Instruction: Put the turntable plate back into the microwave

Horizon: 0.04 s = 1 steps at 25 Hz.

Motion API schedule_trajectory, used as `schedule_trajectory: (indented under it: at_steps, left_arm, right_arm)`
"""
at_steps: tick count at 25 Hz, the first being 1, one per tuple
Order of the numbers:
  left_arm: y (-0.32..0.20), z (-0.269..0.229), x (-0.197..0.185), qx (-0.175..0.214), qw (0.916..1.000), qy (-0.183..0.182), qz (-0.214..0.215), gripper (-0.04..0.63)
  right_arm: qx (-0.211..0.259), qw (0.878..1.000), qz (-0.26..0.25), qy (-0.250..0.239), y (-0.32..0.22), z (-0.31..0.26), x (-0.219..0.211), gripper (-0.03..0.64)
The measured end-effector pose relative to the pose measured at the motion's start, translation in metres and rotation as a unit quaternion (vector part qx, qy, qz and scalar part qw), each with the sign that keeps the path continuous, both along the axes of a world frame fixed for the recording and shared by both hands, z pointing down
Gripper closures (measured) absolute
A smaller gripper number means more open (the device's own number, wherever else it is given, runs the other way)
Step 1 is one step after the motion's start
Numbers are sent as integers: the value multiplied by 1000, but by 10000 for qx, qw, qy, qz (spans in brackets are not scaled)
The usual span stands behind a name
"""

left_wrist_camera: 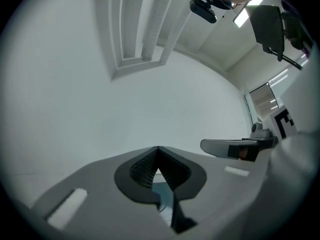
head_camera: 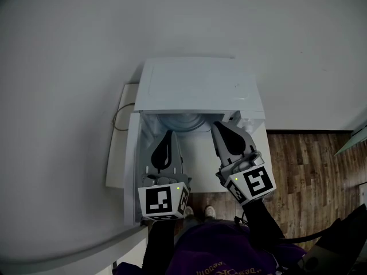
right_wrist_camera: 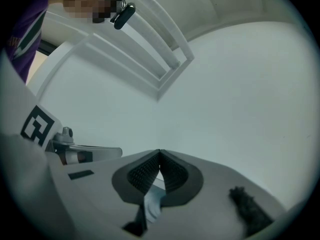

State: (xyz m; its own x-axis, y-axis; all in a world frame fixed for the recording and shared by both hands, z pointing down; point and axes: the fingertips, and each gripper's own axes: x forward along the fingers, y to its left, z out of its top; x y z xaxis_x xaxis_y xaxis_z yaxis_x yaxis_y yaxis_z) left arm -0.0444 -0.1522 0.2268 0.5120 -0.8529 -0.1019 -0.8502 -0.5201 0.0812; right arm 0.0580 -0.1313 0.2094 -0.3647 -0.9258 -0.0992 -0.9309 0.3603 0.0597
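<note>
The left gripper (head_camera: 169, 133) and right gripper (head_camera: 217, 125) are both pinched shut, tip to tip. The glass turntable plate (head_camera: 184, 122) lies at their twelve o'clock, inside the open microwave (head_camera: 198, 85).

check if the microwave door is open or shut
Open: the microwave door is swung out at left, and the turntable plate shows through the opening.

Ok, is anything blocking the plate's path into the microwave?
Nothing visible does. The door stands open at the left, and the turntable plate, gripped by the left gripper and right gripper, is at the microwave mouth. The cavity's inside is hidden from above.
</note>
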Motion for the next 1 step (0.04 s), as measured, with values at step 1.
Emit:
schedule_trajectory:
  at_steps: [1]
  left_arm:
    - [0, 1, -1, -11, 10000, 1, -11, 589]
  right_arm:
    - [-3, 10000, -6, -6, 0, 1, -1, 606]
